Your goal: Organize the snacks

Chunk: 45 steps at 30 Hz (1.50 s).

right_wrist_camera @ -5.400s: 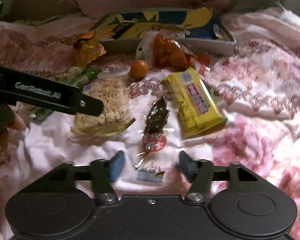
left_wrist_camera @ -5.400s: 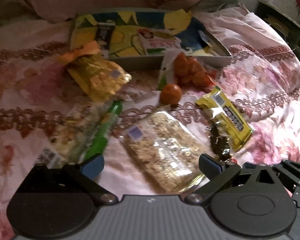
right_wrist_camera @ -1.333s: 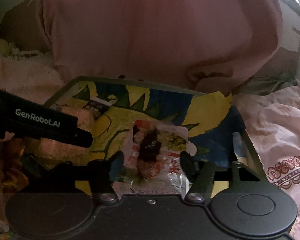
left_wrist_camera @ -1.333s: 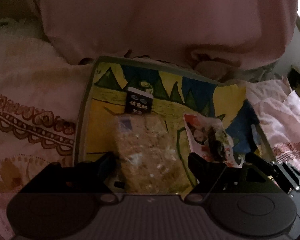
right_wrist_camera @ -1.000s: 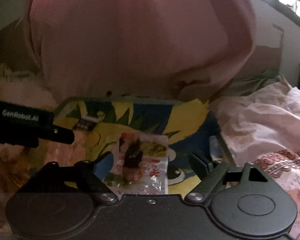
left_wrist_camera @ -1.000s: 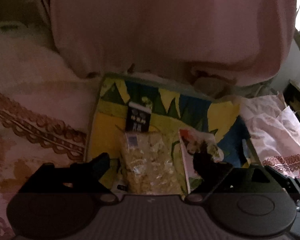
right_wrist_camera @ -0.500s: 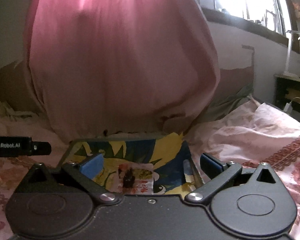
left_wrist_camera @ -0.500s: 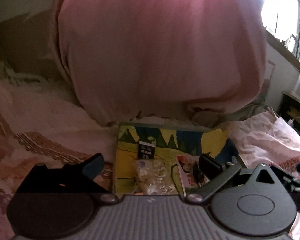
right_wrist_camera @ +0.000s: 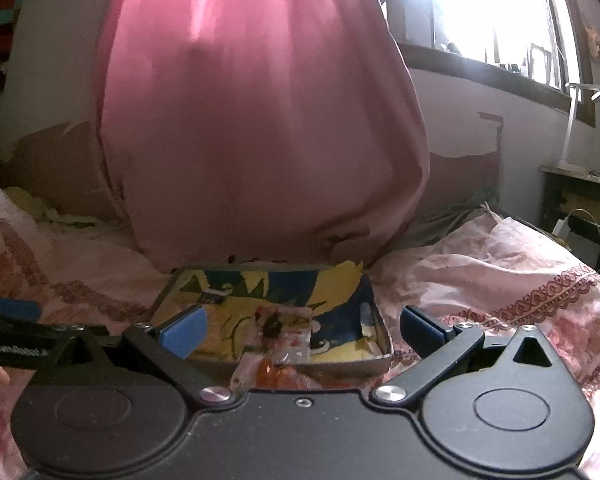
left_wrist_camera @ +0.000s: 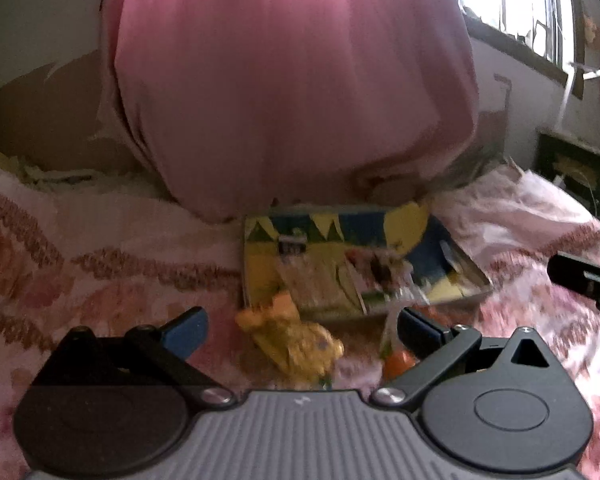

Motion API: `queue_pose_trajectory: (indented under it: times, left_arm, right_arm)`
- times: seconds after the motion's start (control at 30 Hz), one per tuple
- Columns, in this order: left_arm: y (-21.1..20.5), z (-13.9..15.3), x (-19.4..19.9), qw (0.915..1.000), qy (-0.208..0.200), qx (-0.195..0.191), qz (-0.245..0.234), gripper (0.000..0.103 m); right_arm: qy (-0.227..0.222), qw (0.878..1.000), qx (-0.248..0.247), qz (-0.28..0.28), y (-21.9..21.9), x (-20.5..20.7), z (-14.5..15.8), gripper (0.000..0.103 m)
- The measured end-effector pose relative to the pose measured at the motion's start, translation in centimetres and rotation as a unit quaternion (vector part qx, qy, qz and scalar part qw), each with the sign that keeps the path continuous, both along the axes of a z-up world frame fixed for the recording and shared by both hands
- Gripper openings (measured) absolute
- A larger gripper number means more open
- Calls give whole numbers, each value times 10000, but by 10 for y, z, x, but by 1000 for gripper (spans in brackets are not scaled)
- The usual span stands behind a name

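Observation:
A shallow tray [left_wrist_camera: 452, 248] with a yellow and blue cartoon liner lies on the bed; it also shows in the right wrist view [right_wrist_camera: 374, 336]. In it lie a clear bag of puffed grain [left_wrist_camera: 312, 284], a small dark packet [left_wrist_camera: 291, 246] and a dark candy [right_wrist_camera: 274, 326] on a white and red packet. My left gripper [left_wrist_camera: 302, 326] is open and empty, above a yellow snack bag [left_wrist_camera: 296, 342] and an orange [left_wrist_camera: 396, 359]. My right gripper [right_wrist_camera: 300, 328] is open and empty, short of the tray, above a bag of orange snacks [right_wrist_camera: 284, 376].
A big pink cloth bundle [left_wrist_camera: 292, 92] stands right behind the tray. The bed has a pink patterned cover [left_wrist_camera: 100, 264]. A dark side table [right_wrist_camera: 580, 208] and a window are at the right. The other gripper shows at each frame's edge.
Both grippers have pulled back and up from the tray, open and empty. The grain bag and dark candy stay in the tray. The snacks in front of the tray have come into view.

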<state>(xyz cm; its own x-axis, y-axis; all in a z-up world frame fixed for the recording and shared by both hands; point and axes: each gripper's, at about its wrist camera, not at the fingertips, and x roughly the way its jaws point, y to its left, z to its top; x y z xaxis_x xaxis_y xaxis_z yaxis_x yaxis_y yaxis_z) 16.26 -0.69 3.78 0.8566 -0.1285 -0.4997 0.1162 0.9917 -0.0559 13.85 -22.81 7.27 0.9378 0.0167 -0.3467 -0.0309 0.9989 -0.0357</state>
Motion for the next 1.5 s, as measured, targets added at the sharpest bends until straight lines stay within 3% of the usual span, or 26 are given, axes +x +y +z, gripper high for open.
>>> queue_pose_trajectory:
  times: [0.3,0.5,0.7,1.03,1.5]
  left_arm:
    - [7,-16,-53,9992,375,113,-9,103]
    - [15,-26,-69,9963,844,89,119,103]
    - [19,-30,-84,9945,1013,195,181,103]
    - [13,-36,-90,9904,1269,503,228,103]
    - [33,-47,-65,9800,1925,155,481,103]
  right_arm:
    - [210,9997,-115,110,6,-56,-12,102]
    - [527,9981,-227,214,15,-80,-26,102]
    - [700,9962,-321,401,26,-96,-36,102]
    - [996,9916,-475,667,42,-98,-50,102]
    - [1305,9870,-518,781,48,-83,-65,102]
